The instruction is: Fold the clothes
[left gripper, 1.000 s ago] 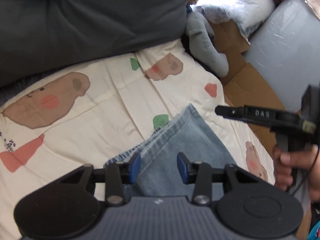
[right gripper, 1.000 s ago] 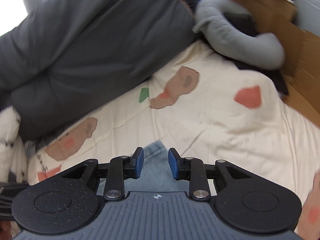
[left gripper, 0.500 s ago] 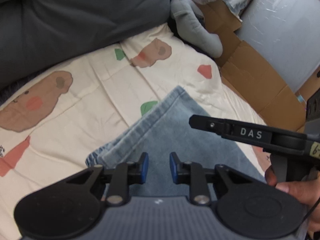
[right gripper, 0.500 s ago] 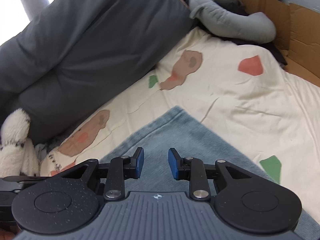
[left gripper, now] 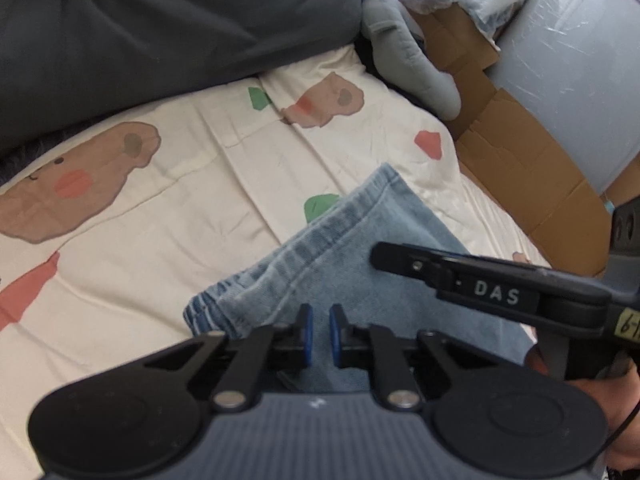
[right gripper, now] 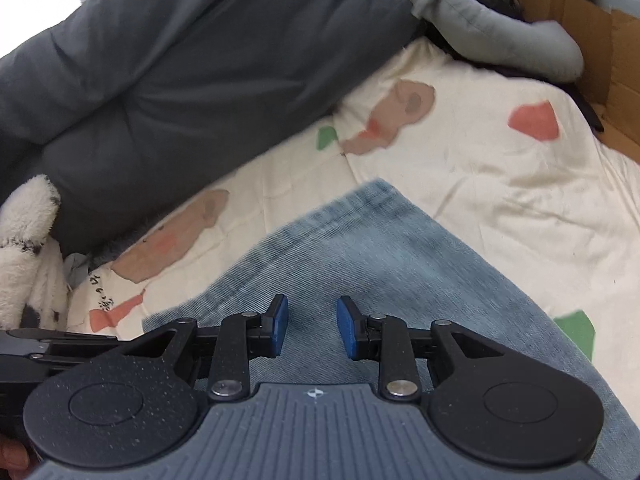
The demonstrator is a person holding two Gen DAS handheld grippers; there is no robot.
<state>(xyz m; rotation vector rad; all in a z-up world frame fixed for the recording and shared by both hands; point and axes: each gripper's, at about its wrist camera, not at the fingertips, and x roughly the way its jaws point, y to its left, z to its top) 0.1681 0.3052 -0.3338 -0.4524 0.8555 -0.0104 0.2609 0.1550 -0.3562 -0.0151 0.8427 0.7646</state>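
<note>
Light blue jeans (left gripper: 360, 248) lie folded on a cream bear-print sheet (left gripper: 180, 200), their hem pointing away from me. My left gripper (left gripper: 320, 330) hangs low over their near left part. Its jaws are closing to a narrow gap; denim shows in the gap with no visible pinch. The right gripper's finger (left gripper: 440, 276) reaches in from the right above the jeans, with a hand under it. In the right wrist view the right gripper (right gripper: 312, 326) stands open just over the flat denim (right gripper: 380, 248), nothing between its pads.
A dark grey duvet (left gripper: 160, 20) bulks along the far side of the sheet. A grey plush (left gripper: 408, 64), flattened cardboard (left gripper: 520, 160) and a plastic-wrapped grey panel (left gripper: 580, 80) lie off to the right. A white fluffy toy (right gripper: 24, 248) sits at the left.
Both grippers have come down closer to the jeans, which now fill more of each view. The left jaws have narrowed a lot. The right gripper slid in over the denim, its gap unchanged.
</note>
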